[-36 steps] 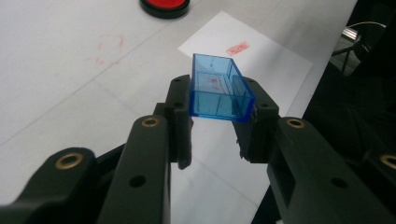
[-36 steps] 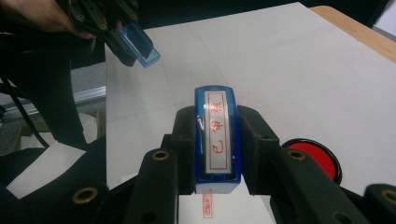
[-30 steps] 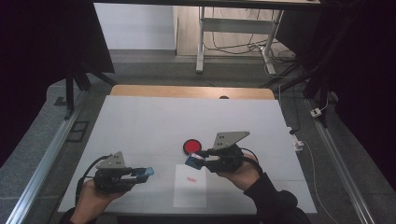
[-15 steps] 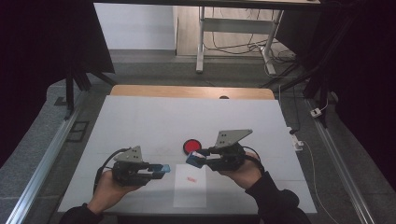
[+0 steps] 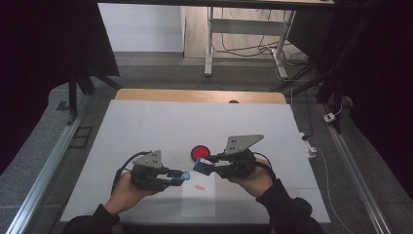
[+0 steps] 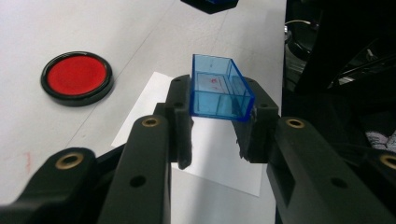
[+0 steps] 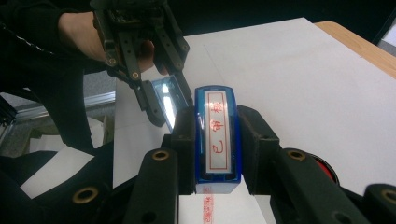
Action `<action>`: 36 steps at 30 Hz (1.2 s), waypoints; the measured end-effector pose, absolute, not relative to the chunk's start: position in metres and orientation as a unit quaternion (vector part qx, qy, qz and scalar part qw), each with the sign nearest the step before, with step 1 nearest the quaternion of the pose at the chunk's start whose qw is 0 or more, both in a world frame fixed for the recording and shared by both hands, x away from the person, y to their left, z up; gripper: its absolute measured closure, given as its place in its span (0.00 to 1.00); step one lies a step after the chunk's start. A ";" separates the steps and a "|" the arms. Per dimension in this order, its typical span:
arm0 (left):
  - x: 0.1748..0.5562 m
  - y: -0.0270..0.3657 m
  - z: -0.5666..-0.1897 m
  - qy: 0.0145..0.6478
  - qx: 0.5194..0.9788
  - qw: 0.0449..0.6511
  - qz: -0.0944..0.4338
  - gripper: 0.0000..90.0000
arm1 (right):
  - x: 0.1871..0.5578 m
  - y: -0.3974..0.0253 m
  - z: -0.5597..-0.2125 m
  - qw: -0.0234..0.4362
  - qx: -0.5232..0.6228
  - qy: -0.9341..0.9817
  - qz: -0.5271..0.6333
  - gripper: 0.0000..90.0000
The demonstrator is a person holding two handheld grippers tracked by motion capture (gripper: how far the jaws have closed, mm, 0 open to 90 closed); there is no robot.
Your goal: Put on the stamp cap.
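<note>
- Surface point(image 5: 146, 122): white, bearing the items below.
- Paper sheet point(image 5: 198, 202): white, near edge, red imprint point(image 5: 199, 186) on it.
- Left tool point(image 5: 181, 177): clamped on a clear blue cap point(image 6: 217, 89), above the sheet.
- Right tool point(image 5: 203, 165): gripping a blue stamp point(image 7: 216, 135), face up, just beside the cap.
- Red ink pad point(image 5: 199, 153): round, behind the tools.

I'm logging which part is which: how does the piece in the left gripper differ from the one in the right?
The cap in the left gripper is an empty, see-through blue shell; the stamp in the right gripper is a filled block showing a white face with red characters. The cap looks shorter than the stamp. Both are blue, rectangular and clamped between black jaws.
</note>
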State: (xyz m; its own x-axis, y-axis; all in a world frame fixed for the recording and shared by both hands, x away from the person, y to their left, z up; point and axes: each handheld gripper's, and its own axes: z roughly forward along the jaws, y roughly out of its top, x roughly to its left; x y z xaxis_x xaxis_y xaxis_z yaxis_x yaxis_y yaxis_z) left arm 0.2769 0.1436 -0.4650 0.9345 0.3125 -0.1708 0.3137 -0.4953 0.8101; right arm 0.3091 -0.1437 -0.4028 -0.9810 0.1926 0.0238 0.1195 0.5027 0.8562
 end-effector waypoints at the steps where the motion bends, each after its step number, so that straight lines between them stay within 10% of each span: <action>1: 0.278 0.142 -0.465 0.177 0.865 0.469 -0.003 0.76 | 0.309 -0.144 -0.403 0.036 0.088 0.866 0.490 0.78; 36: 0.292 0.116 -0.470 0.107 0.858 0.501 -0.047 0.77 | 0.302 -0.136 -0.405 -0.001 0.027 0.863 0.505 0.78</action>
State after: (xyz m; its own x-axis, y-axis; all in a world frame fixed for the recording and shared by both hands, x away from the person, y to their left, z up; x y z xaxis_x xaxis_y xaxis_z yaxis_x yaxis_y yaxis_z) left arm 0.2921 0.1158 -0.4703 0.9729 0.1364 -0.1866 0.2296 -0.4756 0.8492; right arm 0.3022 -0.1357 -0.4046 -0.9986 0.0450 0.0294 0.0476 0.4886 0.8712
